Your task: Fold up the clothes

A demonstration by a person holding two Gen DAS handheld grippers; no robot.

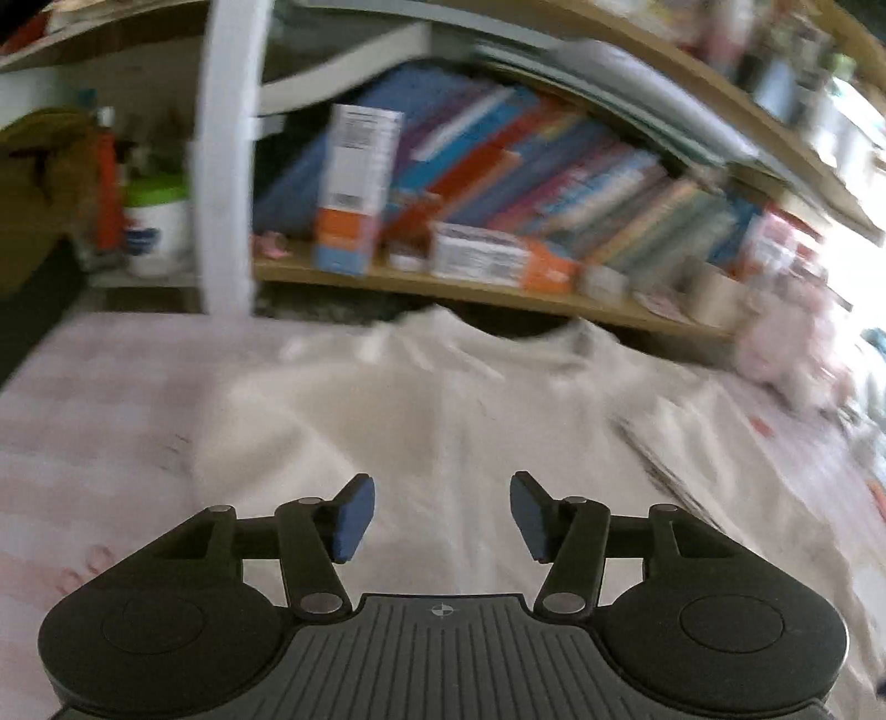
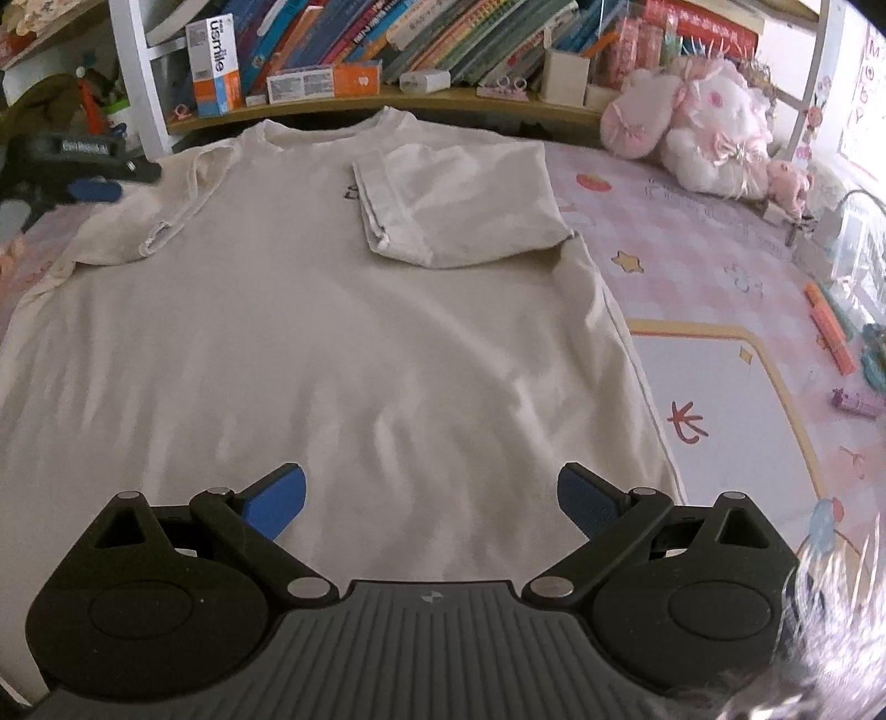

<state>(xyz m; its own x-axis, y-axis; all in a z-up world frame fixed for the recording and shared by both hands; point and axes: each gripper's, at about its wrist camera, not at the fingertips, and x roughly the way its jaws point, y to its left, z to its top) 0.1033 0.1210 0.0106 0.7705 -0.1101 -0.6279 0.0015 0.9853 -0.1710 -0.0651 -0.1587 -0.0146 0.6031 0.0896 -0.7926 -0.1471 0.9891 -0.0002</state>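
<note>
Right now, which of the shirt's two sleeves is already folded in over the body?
The right-hand sleeve of the cream shirt, on the plush-toy side: its cuff lies on the chest. The other sleeve still spreads outward.

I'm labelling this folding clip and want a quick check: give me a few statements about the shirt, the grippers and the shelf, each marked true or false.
1. The right gripper is open and holds nothing. True.
2. The shirt is dark blue. False: it is cream white.
3. One sleeve is folded in over the shirt's chest. True.
4. The left gripper is clamped on the collar. False: it is open, with only shirt fabric seen between its fingers.
5. The shelf behind the shirt is bare. False: books and boxes stand on it.
6. A pink plush toy sits beyond the shirt. True.
</note>
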